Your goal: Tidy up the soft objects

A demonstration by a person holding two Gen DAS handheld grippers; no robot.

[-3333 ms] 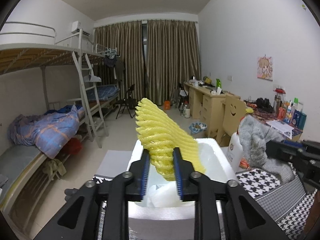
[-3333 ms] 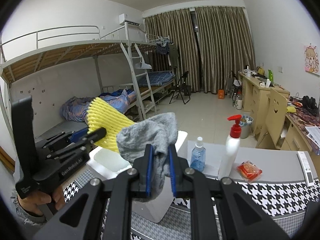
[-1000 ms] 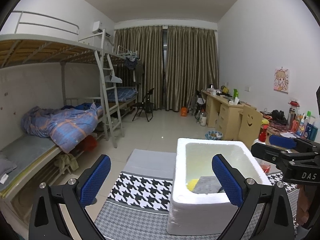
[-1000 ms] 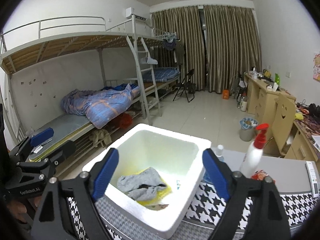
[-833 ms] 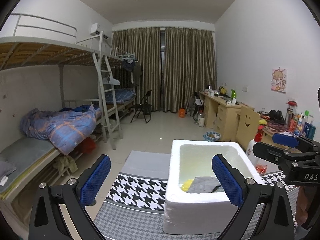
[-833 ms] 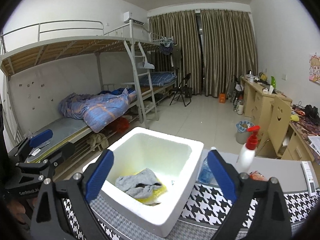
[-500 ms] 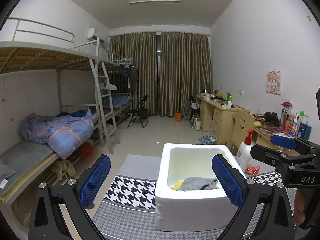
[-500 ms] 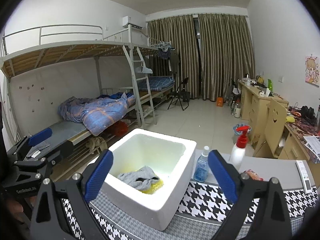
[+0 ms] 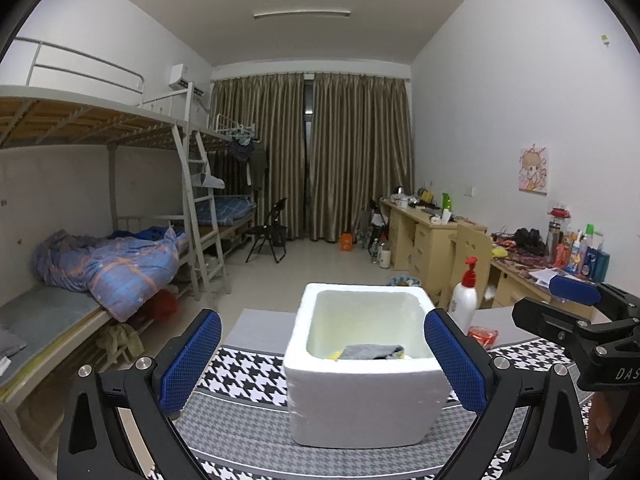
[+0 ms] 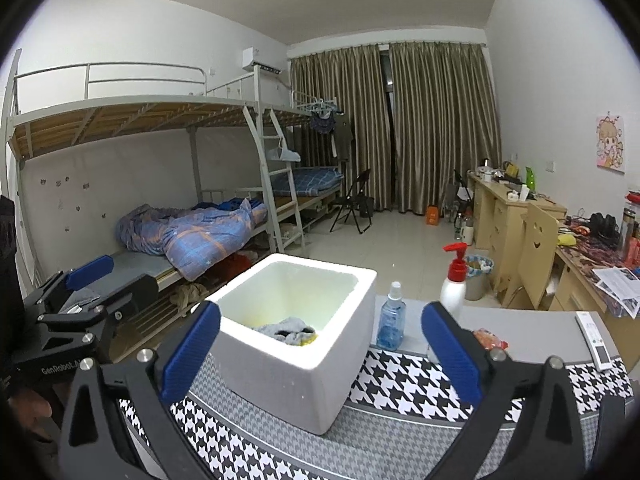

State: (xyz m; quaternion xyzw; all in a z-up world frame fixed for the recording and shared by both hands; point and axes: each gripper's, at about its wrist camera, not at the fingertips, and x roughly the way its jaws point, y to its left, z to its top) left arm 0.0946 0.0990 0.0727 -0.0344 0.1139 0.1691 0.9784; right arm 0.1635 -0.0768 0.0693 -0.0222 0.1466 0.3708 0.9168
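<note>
A white foam box (image 9: 360, 404) stands on the houndstooth tablecloth. Inside it a grey cloth (image 9: 370, 351) lies on top of a yellow foam net (image 9: 406, 357); the right wrist view shows the same cloth (image 10: 286, 326) and net (image 10: 306, 341) in the box (image 10: 280, 380). My left gripper (image 9: 322, 354) is open and empty, held back from the box's near side. My right gripper (image 10: 320, 344) is still opening, with nothing held between its blue pads, and stays short of the box's near corner.
A white pump bottle (image 10: 454, 284), a blue spray bottle (image 10: 390, 324) and a red packet (image 10: 490, 338) stand right of the box. A remote (image 10: 594, 340) lies far right. Bunk beds line the left wall, desks the right.
The net and the grey cloth, earlier gripped above the box, now lie inside it. Over the last second both open grippers drew back from the box, which looks smaller.
</note>
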